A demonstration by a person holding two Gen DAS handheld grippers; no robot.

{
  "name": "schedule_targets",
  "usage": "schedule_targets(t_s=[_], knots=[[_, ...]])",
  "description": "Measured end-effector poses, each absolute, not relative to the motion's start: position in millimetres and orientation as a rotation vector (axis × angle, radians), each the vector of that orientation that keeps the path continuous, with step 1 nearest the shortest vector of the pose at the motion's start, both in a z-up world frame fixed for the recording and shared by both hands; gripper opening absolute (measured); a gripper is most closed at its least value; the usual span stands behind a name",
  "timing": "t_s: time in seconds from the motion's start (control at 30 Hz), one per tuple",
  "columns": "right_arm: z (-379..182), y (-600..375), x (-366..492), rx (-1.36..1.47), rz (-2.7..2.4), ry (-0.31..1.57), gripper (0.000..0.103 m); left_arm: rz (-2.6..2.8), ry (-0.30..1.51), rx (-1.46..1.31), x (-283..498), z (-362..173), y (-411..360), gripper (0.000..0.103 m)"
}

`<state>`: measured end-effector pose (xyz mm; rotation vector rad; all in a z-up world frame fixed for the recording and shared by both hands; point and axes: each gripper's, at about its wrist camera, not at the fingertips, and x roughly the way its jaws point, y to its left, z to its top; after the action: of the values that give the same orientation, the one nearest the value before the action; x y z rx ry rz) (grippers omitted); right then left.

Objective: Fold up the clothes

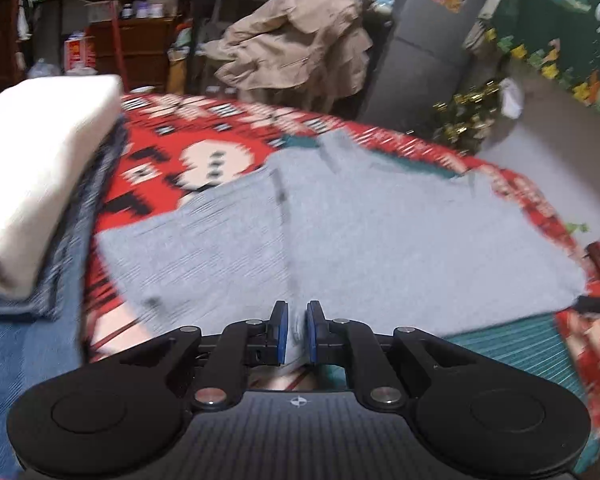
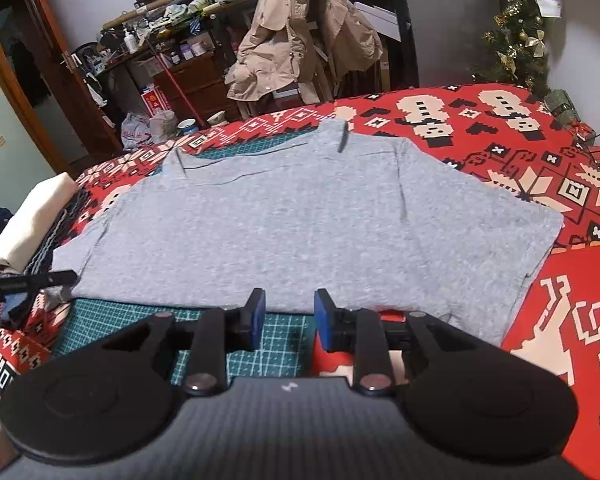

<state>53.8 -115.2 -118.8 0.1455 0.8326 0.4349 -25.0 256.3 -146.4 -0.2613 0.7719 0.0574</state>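
Note:
A grey T-shirt [image 2: 300,220] lies spread flat on a red patterned blanket [image 2: 540,160], collar at the far side. In the blurred left wrist view, my left gripper [image 1: 297,328] is shut on the grey T-shirt [image 1: 340,232], with a fold of its near edge pinched between the blue pads. The right wrist view shows that left gripper [image 2: 60,280] at the shirt's near left corner. My right gripper [image 2: 290,314] stands open at the near hem, its pads apart over a green cutting mat [image 2: 140,320], with nothing between them.
A stack of folded clothes with a white piece on top [image 2: 32,212] sits at the left of the blanket. Beyond the far edge are a beige jacket on a chair [image 2: 300,40], cluttered shelves and a small Christmas tree [image 2: 516,40].

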Motion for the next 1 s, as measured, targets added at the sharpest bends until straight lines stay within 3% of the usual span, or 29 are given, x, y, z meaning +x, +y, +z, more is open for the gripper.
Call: schedule_targets(t_s=[0.87, 1.0], knots=[[-113, -108, 29, 0.151, 0.457, 0.844, 0.033, 0.074, 0.720, -0.190, -51, -145, 254, 0.011], [-110, -107, 26, 0.149, 0.457, 0.838, 0.033, 0.133, 0.743, -0.105, -50, -149, 250, 0.016]])
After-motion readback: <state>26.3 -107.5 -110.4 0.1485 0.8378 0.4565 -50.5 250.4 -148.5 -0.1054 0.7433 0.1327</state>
